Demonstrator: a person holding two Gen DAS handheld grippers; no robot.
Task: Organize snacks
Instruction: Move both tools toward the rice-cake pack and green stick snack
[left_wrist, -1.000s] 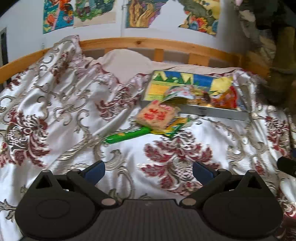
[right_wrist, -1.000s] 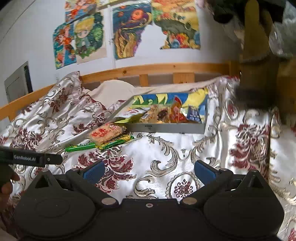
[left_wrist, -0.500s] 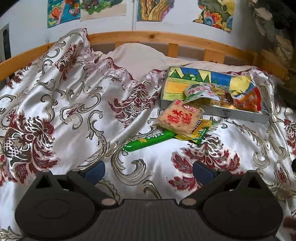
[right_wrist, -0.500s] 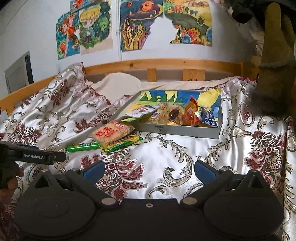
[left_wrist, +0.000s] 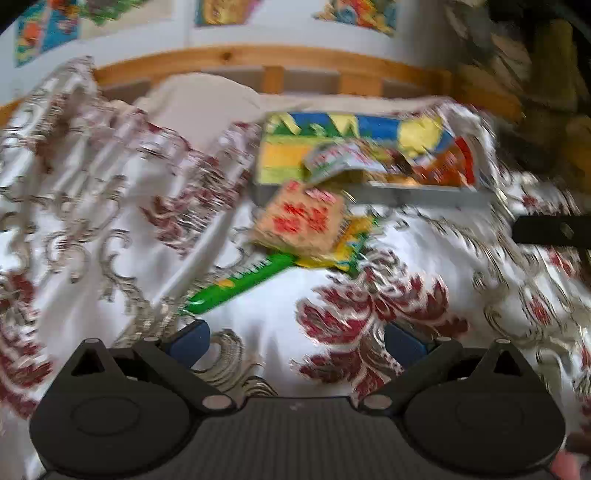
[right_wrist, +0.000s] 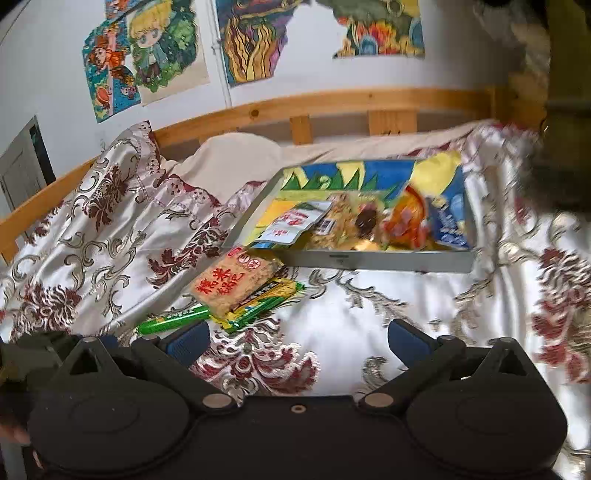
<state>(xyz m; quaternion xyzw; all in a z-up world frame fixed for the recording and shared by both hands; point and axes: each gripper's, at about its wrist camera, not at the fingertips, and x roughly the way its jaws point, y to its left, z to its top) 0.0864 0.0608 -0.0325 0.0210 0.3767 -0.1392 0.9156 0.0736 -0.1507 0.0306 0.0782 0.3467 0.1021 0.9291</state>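
A grey tray (right_wrist: 369, 260) with a colourful painted bottom lies on the bed and holds several snack packets. In front of its left corner lie a tan rice-cake packet with red print (right_wrist: 231, 282), a yellow-green packet (right_wrist: 266, 301) under it, and a green stick packet (right_wrist: 171, 321). The same things show blurred in the left wrist view: the tray (left_wrist: 424, 195), the rice-cake packet (left_wrist: 301, 221), the green stick (left_wrist: 240, 282). My left gripper (left_wrist: 295, 341) is open and empty, just short of the green stick. My right gripper (right_wrist: 297, 341) is open and empty, near the loose packets.
A shiny white bedspread with red and gold flowers (right_wrist: 110, 236) covers the bed. A wooden bed rail (right_wrist: 332, 101) and a postered wall stand behind. A dark stuffed shape (right_wrist: 554, 166) stands at the right, beside the tray. The right gripper's edge (left_wrist: 550, 230) shows in the left wrist view.
Both grippers have moved forward toward the loose packets, which now look larger and closer. Both stay open. The snacks and the tray have not moved.
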